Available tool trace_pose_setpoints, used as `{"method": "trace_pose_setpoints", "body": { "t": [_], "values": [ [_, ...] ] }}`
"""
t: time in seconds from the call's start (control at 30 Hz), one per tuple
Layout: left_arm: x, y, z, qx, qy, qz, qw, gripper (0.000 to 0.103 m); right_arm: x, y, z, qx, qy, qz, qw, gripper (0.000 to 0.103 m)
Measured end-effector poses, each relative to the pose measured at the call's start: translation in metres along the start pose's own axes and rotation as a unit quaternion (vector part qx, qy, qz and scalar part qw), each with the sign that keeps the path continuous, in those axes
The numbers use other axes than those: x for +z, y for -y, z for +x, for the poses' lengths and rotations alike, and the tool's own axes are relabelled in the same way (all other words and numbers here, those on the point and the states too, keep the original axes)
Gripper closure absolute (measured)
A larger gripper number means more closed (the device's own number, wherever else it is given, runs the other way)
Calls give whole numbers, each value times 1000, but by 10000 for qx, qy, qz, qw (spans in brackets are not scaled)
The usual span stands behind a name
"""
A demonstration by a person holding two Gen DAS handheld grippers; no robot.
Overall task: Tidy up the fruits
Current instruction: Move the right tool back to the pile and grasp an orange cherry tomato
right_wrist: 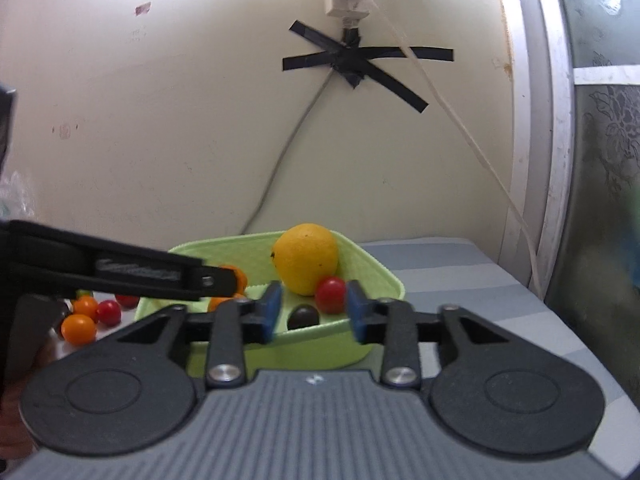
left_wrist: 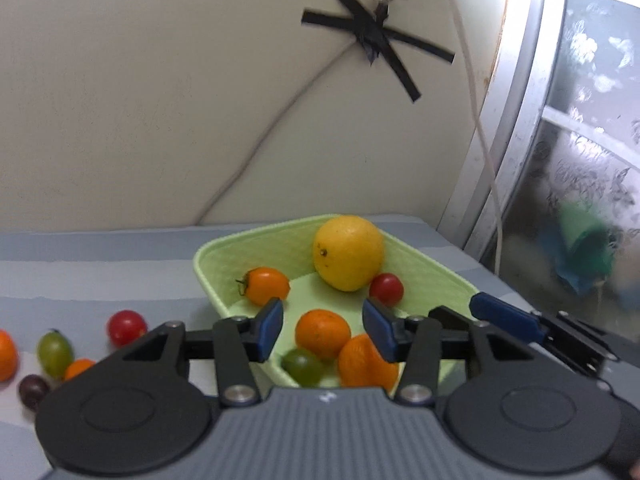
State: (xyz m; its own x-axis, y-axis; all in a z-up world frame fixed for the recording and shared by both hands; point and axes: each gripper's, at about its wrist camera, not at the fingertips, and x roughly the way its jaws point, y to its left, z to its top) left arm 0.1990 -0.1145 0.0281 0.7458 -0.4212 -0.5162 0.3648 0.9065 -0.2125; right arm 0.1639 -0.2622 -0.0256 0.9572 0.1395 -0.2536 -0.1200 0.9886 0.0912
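A light green basket (left_wrist: 436, 276) holds a yellow lemon (left_wrist: 347, 253), an orange tomato (left_wrist: 266, 285), a red cherry tomato (left_wrist: 386, 289), two small oranges (left_wrist: 322, 333) and a green grape (left_wrist: 303, 366). My left gripper (left_wrist: 323, 330) is open and empty above the basket's near side. In the right wrist view my right gripper (right_wrist: 314, 312) is open and empty, just in front of the basket (right_wrist: 384, 280), with the lemon (right_wrist: 306, 258), red tomato (right_wrist: 330, 294) and a dark grape (right_wrist: 303, 317) beyond. The left gripper's finger (right_wrist: 120, 270) crosses that view.
Loose fruits lie on the striped cloth left of the basket: a red tomato (left_wrist: 126, 327), a green grape (left_wrist: 55, 351), a dark grape (left_wrist: 33, 390) and orange ones (right_wrist: 79, 329). A wall with taped cable (left_wrist: 378, 34) stands behind. A window frame (left_wrist: 516, 120) is at right.
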Motion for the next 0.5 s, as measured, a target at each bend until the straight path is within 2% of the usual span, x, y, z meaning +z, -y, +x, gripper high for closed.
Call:
{"method": "trace_pose_setpoints", "body": {
  "t": [0.13,0.27,0.37,0.43,0.47,0.5],
  "values": [
    [-10,-28,-51,131,376,-143,9991,58,1,11,-4,-4,93,342,9994,62],
    [-44,-79,-107,746,535,-228,9955,58,1,19,-6,-90,190,588,9980,62],
    [-74,-121,-131,1442,297,-185,9889,56,1,19,-8,-216,249,648,9973,62],
    [-88,-149,-140,1837,28,-345,9824,57,1,18,-7,-375,230,662,9968,62],
    [-90,-166,-145,1803,-84,-704,9811,58,1,17,-7,-465,210,662,9965,63],
    [-92,-179,-154,1624,13,-1024,9814,57,1,16,-7,-575,185,675,9959,63]
  ]
}}
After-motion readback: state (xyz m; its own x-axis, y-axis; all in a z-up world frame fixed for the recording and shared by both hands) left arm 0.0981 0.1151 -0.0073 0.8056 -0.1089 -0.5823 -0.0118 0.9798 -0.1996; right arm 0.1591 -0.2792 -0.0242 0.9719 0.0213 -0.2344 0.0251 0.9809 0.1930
